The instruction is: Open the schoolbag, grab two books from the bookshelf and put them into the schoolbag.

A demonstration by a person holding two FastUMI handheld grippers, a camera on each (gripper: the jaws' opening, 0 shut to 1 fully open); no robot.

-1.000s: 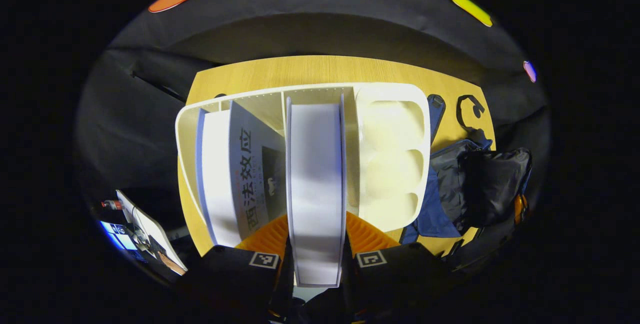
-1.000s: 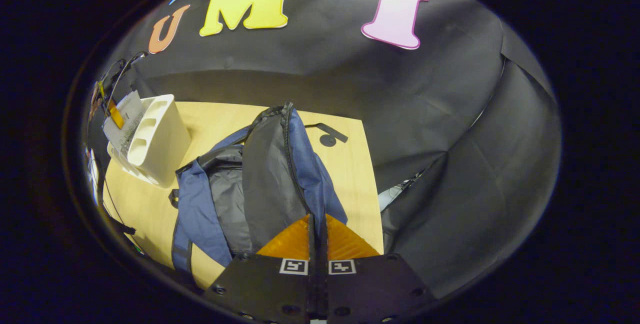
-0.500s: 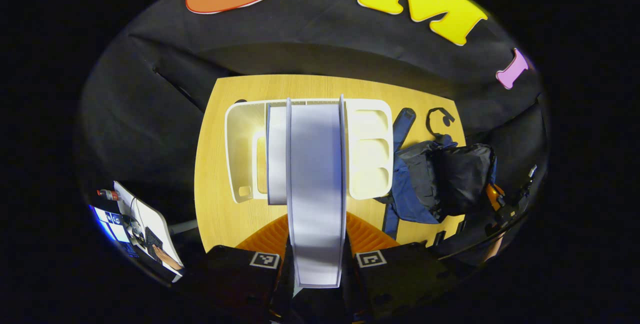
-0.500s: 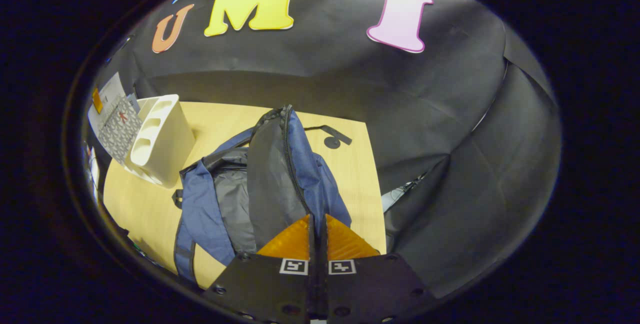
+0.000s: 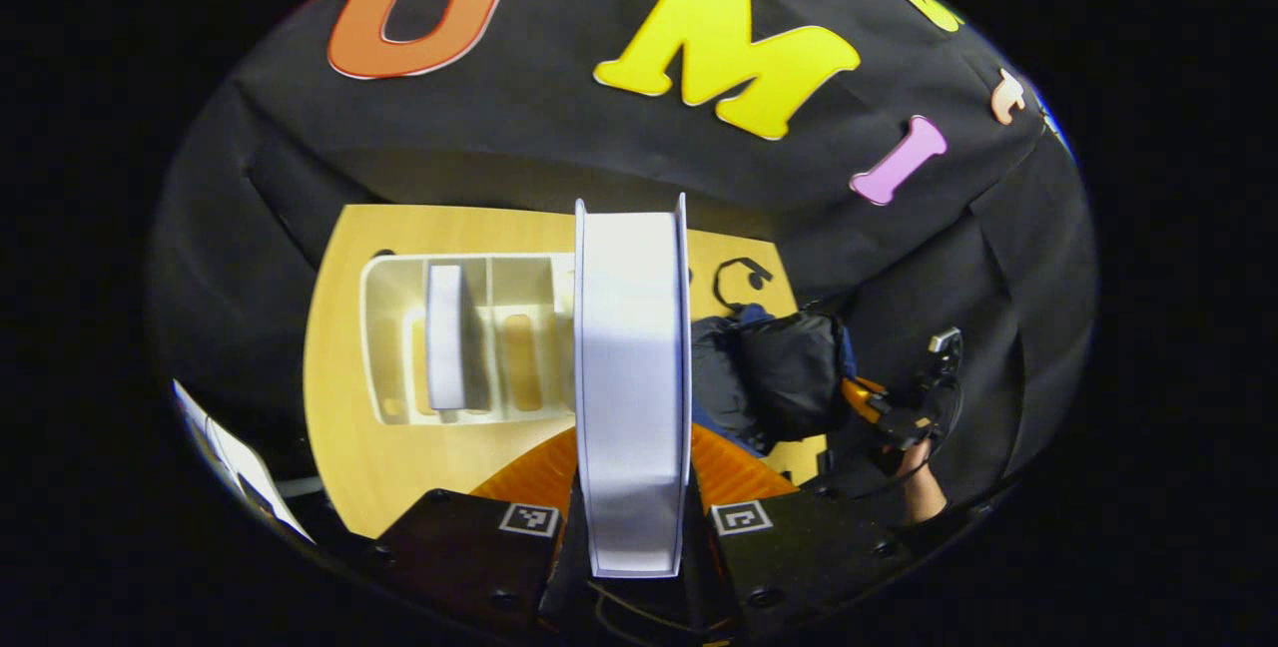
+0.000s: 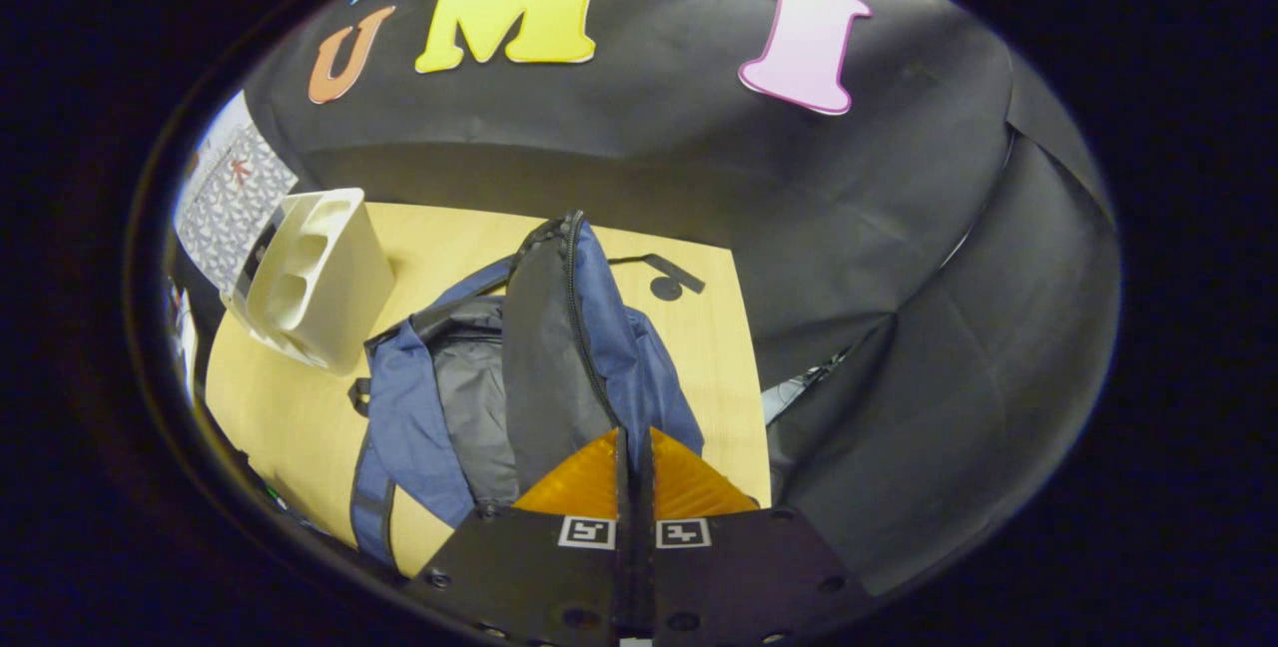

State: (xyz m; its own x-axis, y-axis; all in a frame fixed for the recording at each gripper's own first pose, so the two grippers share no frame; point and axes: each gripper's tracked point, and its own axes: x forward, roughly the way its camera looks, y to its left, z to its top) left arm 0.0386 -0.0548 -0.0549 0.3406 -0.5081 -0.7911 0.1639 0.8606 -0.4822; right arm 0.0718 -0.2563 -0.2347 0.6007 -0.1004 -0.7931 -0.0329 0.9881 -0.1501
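Lifted up and out of the bookshelf [image 5: 399, 347], the book [image 5: 631, 387] is pinched tight in the left claw [image 5: 633, 517], ready to go to the schoolbag [image 6: 539, 357] on the surface [image 6: 300, 407], whose flap the right claw [image 6: 633, 487] pinches.

A black cloth wall [image 5: 519, 143] is hanging ahead of the tool in the left gripper view, creased and falling in soft folds. Below it, a light wooden table [image 5: 344, 447] is lying under and ahead of the fingers, its pale grain catching a warm light. In the right gripper view the same table [image 6: 290, 417] is stretching forward and to the left of the tool, while the cloth [image 6: 899, 347] is draping down past the table's right edge in broad folds. A strip of shadow is lying along the wall just above the table's far edge. Light is falling from above, leaving the cloth dim.
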